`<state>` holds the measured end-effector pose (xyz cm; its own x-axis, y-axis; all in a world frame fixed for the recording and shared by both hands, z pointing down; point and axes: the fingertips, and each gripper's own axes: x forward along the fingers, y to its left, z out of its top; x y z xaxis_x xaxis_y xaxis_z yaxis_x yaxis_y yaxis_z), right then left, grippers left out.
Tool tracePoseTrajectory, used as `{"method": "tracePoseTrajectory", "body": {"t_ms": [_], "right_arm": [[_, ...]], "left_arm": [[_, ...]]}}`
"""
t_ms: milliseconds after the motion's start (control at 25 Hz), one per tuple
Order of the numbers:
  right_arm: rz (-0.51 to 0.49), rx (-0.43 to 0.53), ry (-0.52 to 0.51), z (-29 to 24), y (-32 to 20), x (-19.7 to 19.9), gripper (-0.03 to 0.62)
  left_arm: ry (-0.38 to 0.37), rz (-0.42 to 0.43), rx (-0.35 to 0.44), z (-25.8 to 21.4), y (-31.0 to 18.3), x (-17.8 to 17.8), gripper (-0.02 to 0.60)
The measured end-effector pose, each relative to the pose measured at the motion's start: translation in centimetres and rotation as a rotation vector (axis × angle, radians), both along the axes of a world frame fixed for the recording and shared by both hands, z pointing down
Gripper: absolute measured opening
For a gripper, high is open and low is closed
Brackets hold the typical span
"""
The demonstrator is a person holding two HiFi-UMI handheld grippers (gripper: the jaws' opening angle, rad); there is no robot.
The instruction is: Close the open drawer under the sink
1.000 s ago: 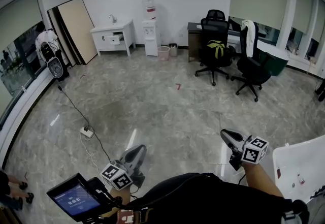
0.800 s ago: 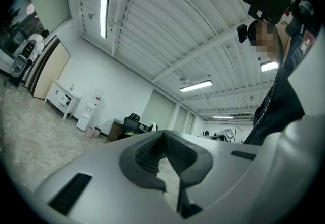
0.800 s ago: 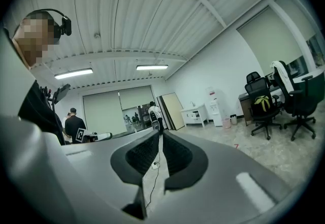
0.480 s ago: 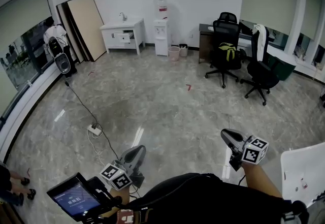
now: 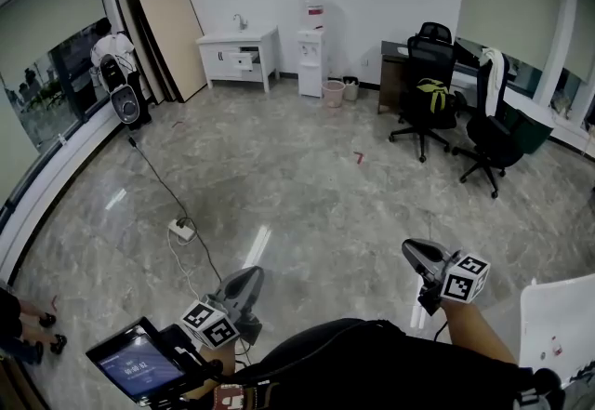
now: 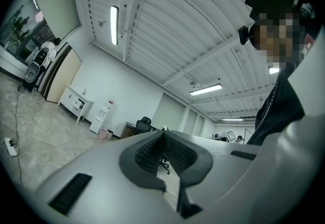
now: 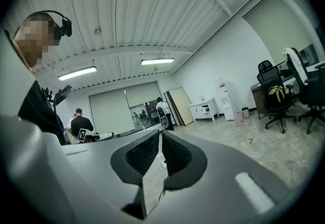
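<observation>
The white sink cabinet [image 5: 238,53] stands against the far wall, across the room from me. One of its drawers [image 5: 247,56] is pulled out. It also shows small in the left gripper view as the cabinet [image 6: 76,103] and in the right gripper view as the cabinet [image 7: 204,110]. My left gripper [image 5: 249,274] is held low at the bottom left, its jaws shut with nothing between them [image 6: 163,132]. My right gripper [image 5: 415,249] is at the bottom right, its jaws together and empty [image 7: 159,132]. Both point out over the floor, far from the cabinet.
A power strip [image 5: 182,230] and its cable lie on the floor ahead to the left. A water dispenser [image 5: 310,44] and a pink bin [image 5: 333,93] stand right of the cabinet. Office chairs [image 5: 428,92] are at the right, boards [image 5: 173,36] and a speaker [image 5: 124,105] at the left.
The whole view has advanced and swung: the sink cabinet has shifted right in the head view and looks slightly nearer. Both grippers keep their places in the picture, still shut.
</observation>
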<state>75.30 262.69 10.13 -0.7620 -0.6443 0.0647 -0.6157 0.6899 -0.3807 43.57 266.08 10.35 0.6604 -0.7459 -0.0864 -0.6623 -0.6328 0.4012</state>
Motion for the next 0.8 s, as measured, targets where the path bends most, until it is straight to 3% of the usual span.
{"method": "tracePoseTrajectory", "body": {"t_ms": [200, 440, 600, 800], "right_arm": [[-0.031, -0.013, -0.031, 0.9, -3.2, -0.5, 0.003], [-0.158, -0.012, -0.062, 1.6, -9.3, -0.7, 0.003], [-0.236, 0.006, -0.063, 0.7, -13.9, 1.6, 0.003], [-0.259, 0.018, -0.075, 0.0, -19.2, 6.2, 0.003]], "left_arm": [[-0.025, -0.051, -0.021, 0.5, -0.9, -0.7, 0.000], [-0.057, -0.173, -0.007, -0.2, -3.8, 0.0, 0.000], [-0.029, -0.230, 0.006, -0.7, -6.6, 3.3, 0.000], [-0.022, -0.245, 0.016, -1.6, -11.1, 8.7, 0.000]]}}
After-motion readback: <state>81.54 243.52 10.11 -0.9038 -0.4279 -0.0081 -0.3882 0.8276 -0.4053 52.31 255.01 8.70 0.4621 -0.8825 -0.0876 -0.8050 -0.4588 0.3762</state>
